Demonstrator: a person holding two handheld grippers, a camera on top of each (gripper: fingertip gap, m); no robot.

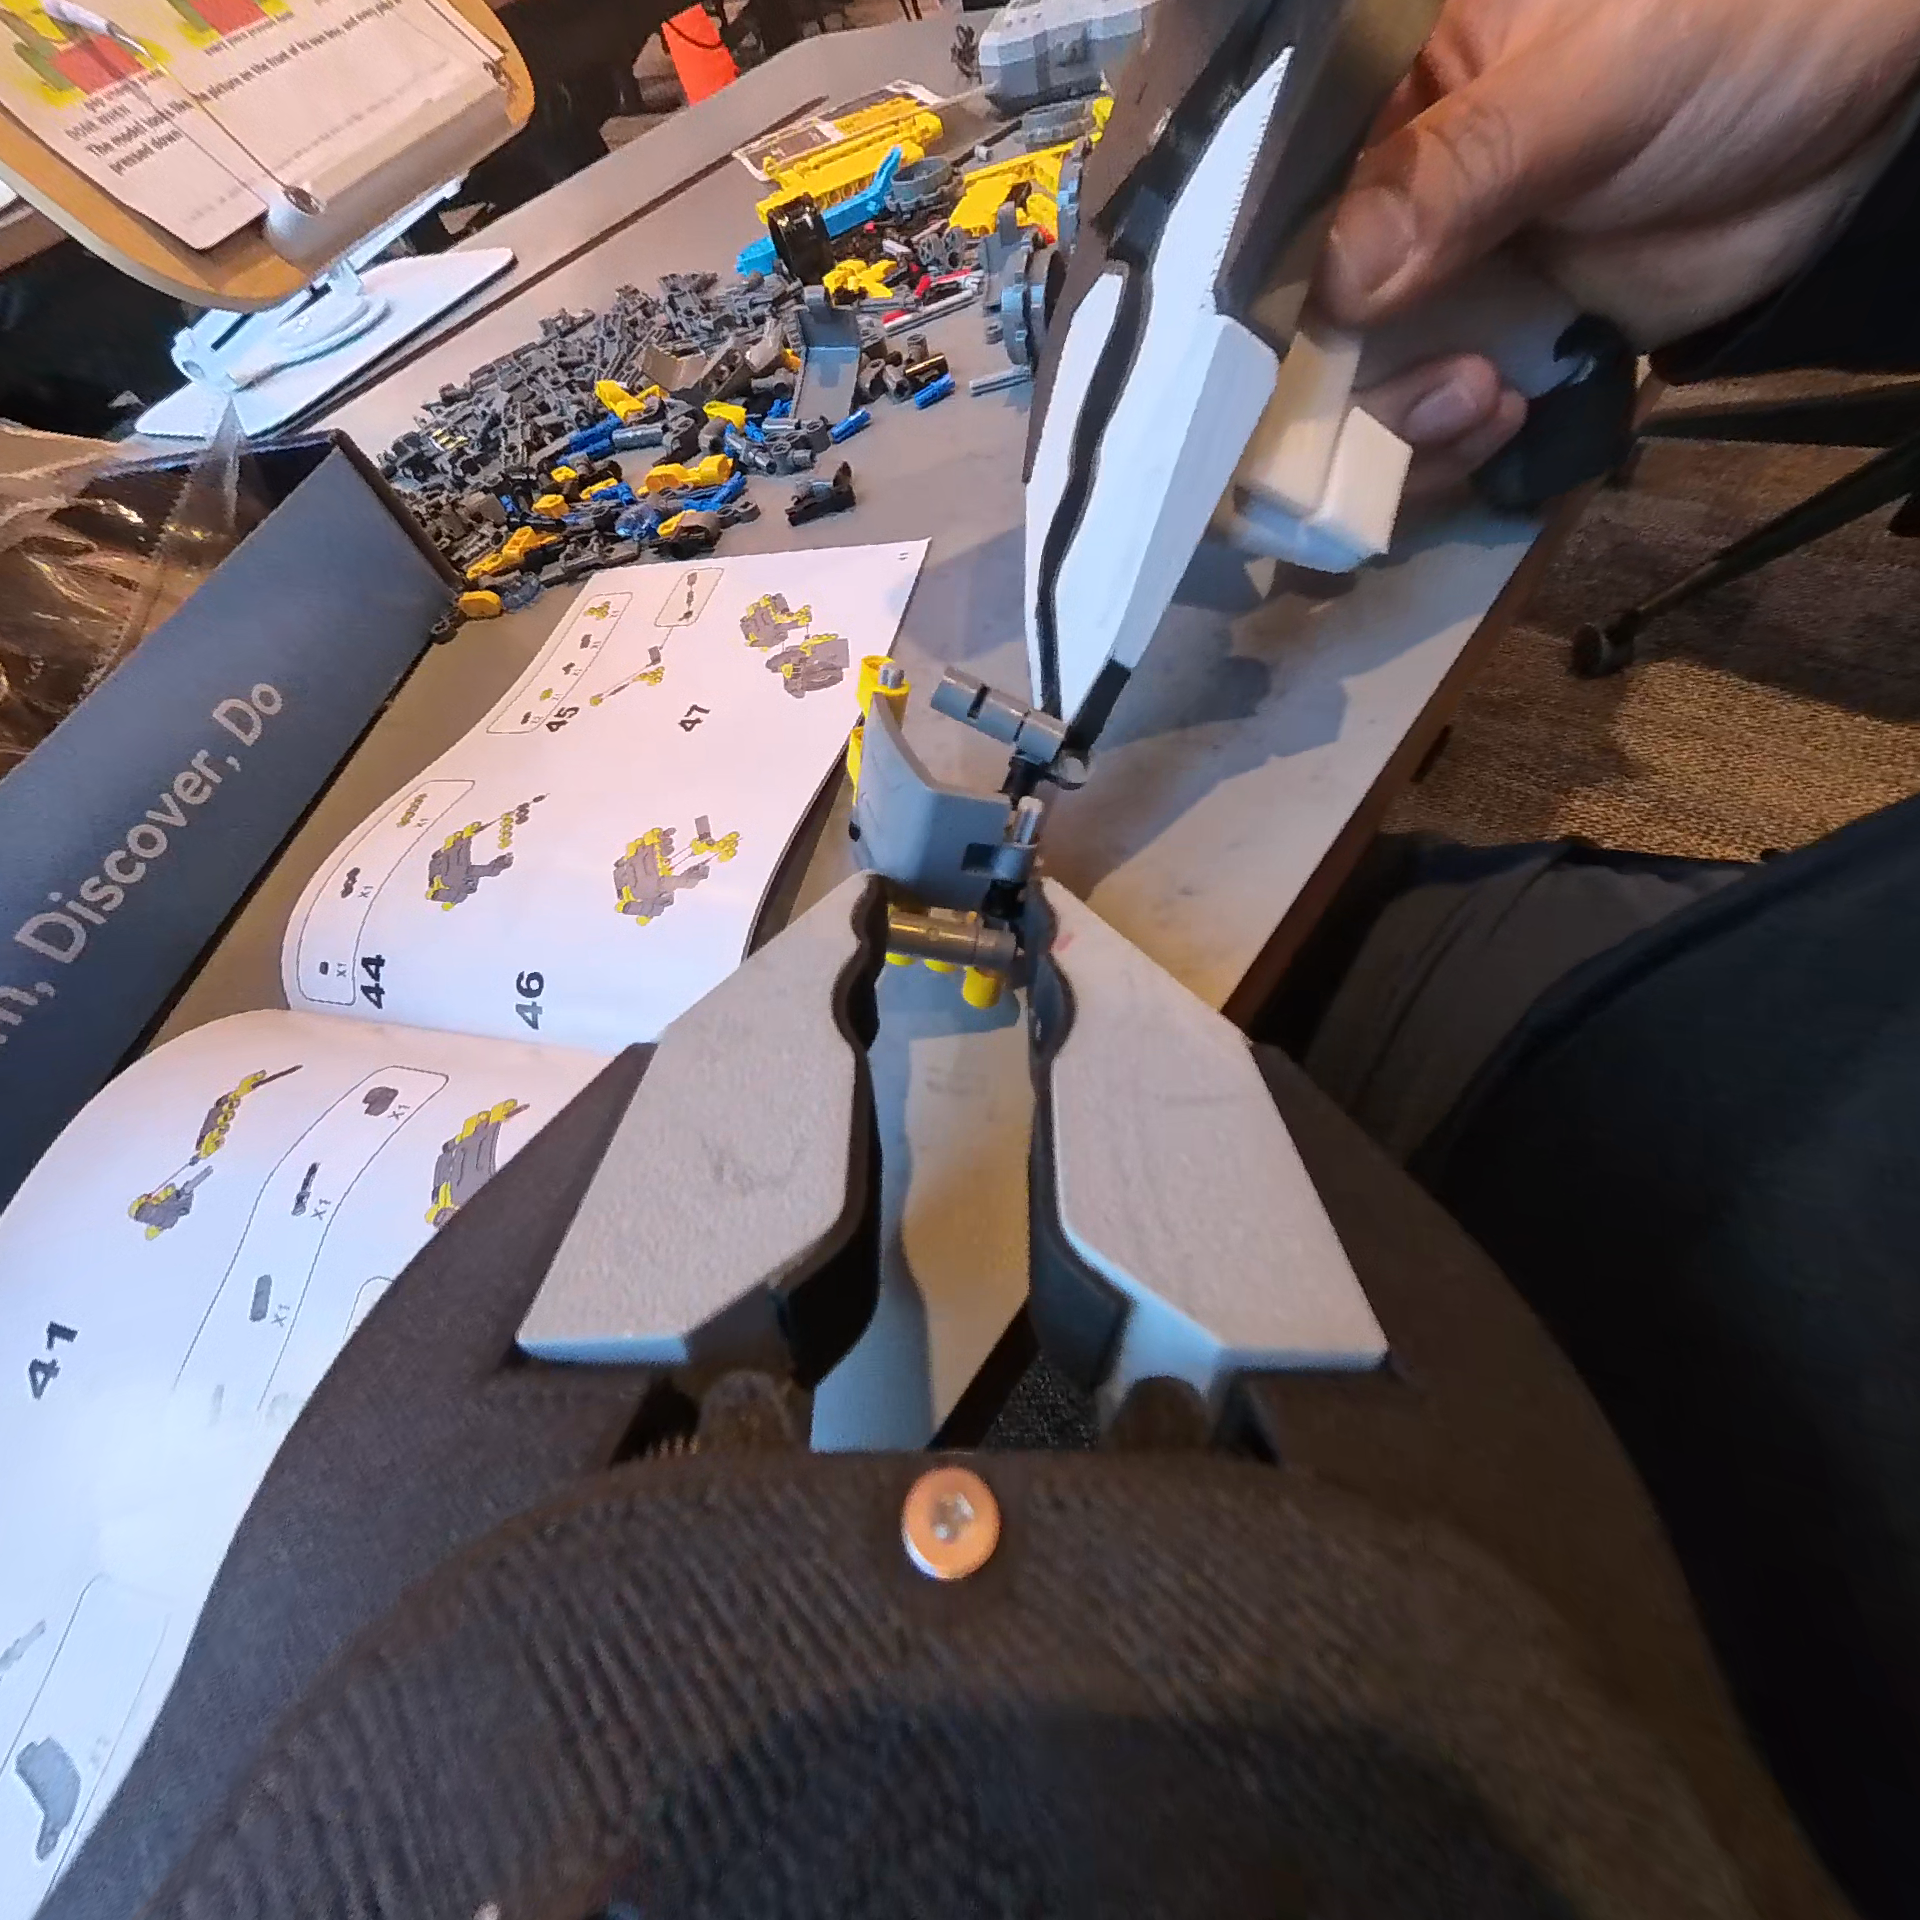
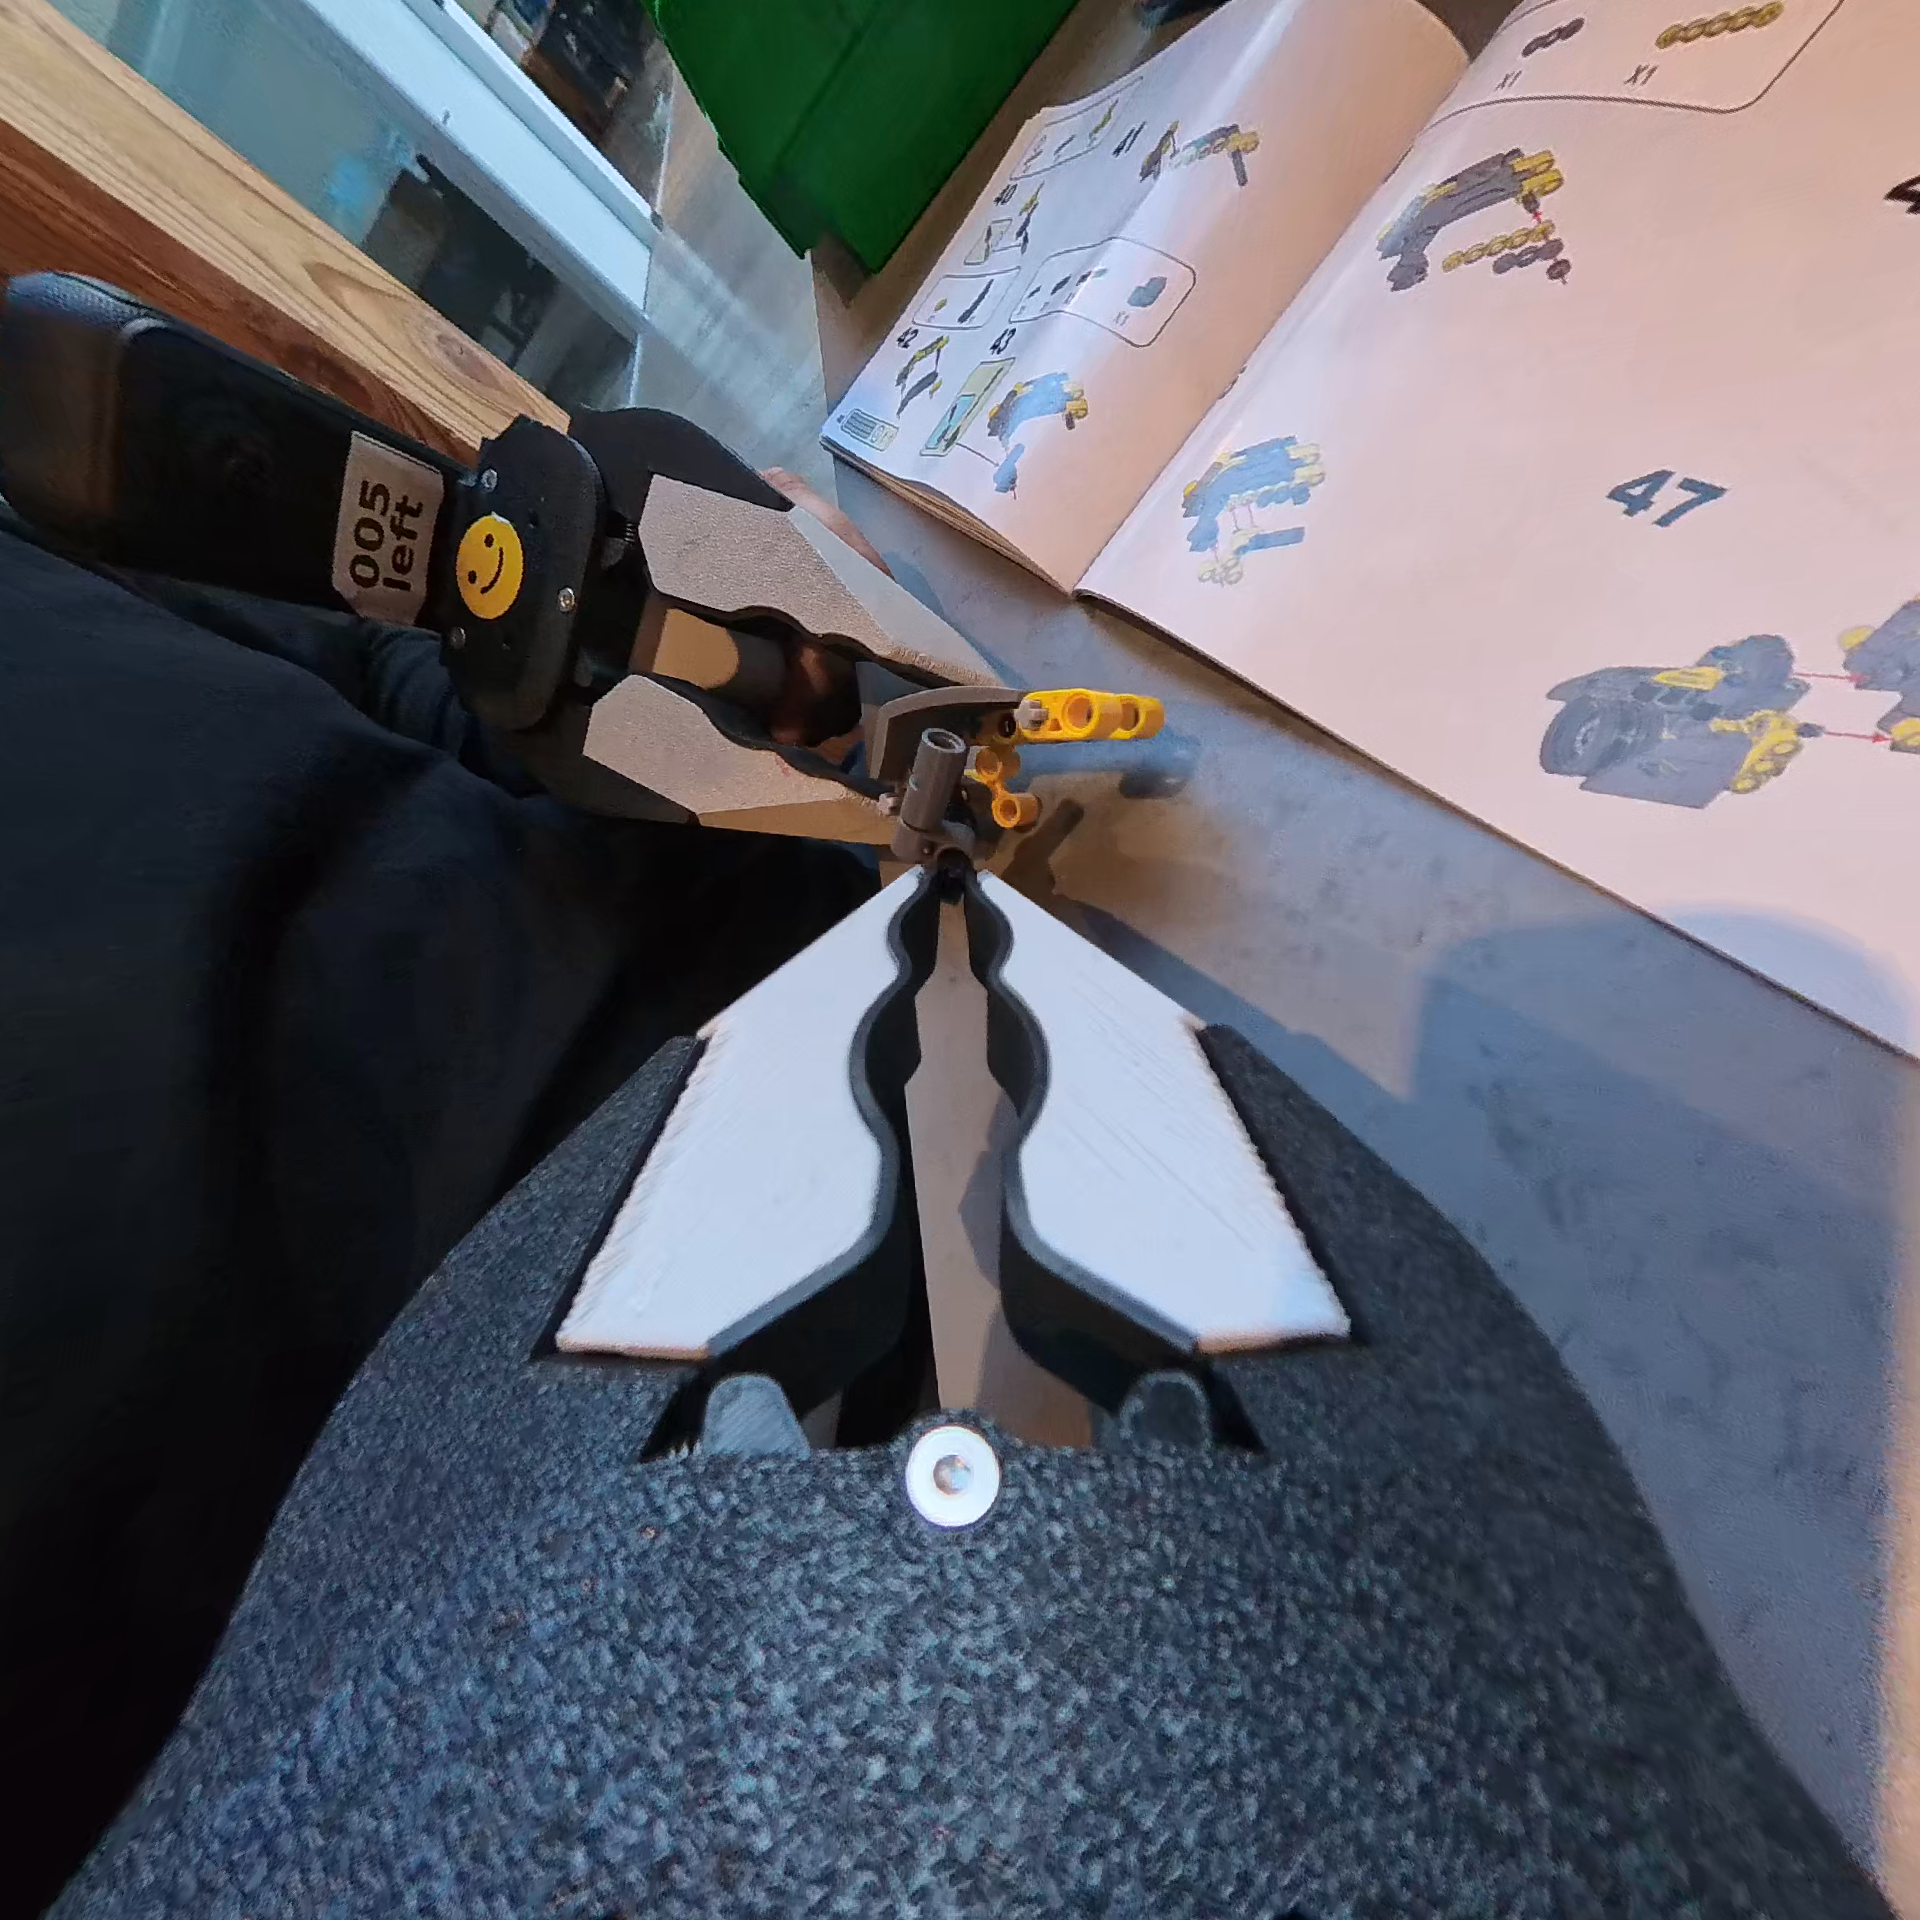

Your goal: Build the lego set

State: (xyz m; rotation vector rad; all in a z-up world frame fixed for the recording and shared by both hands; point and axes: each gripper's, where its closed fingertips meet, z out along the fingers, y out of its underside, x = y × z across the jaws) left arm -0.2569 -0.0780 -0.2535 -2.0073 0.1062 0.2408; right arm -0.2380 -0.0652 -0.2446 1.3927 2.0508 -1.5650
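We logged 1 light, rigid grey-yellow brick assembly [image 1: 940, 831], left tool [image 1: 951, 904] clamped on its base; right tool [image 2: 948, 878] seemingly pinching 1 black pin [image 1: 1070, 764].

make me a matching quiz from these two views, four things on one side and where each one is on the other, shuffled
Things
1. left tongs
2. right tongs
3. instruction booklet
4. loose parts pile

Places
A. lying open on the grey table, left of the small model
B. spread across the table beyond the booklet
C. closed on a small black piece at the top of the grey and yellow model
D. gripping the lower end of that model

Pairs: 1-D, 2-C, 3-A, 4-B
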